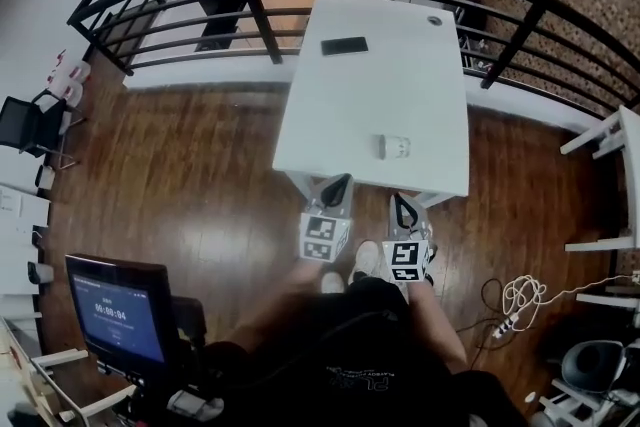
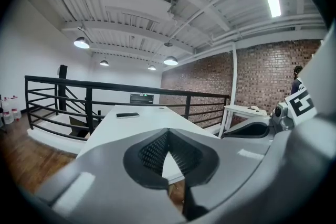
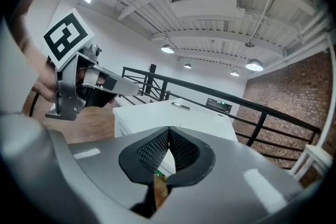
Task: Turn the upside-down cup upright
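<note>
Head view: the cup [image 1: 396, 147] sat alone on the white counter [image 1: 330, 130], close to the near edge and a bit right of middle. It was too small for me to say which way up it was. The left hand-held gripper [image 1: 338, 183] and right hand-held gripper [image 1: 403, 205] hung side by side just off that near edge, well short of the cup, so nothing had touched it. My read: the job hadn't started, and the reach, grab and flip were all left to do. Count: one cup, one counter, two grippers, one dark flat slab [image 1: 344, 45] near the far end, and one screen [image 1: 115, 307] down on the left.

Left gripper view: its jaws were closed tip to tip with nothing between them. The counter stretched ahead with the slab on it, but I couldn't find the cup here.

Right gripper view: same thing, jaws closed and empty, pointed at the counter's near corner, with the left gripper off to the side. No cup visible here either.
</note>
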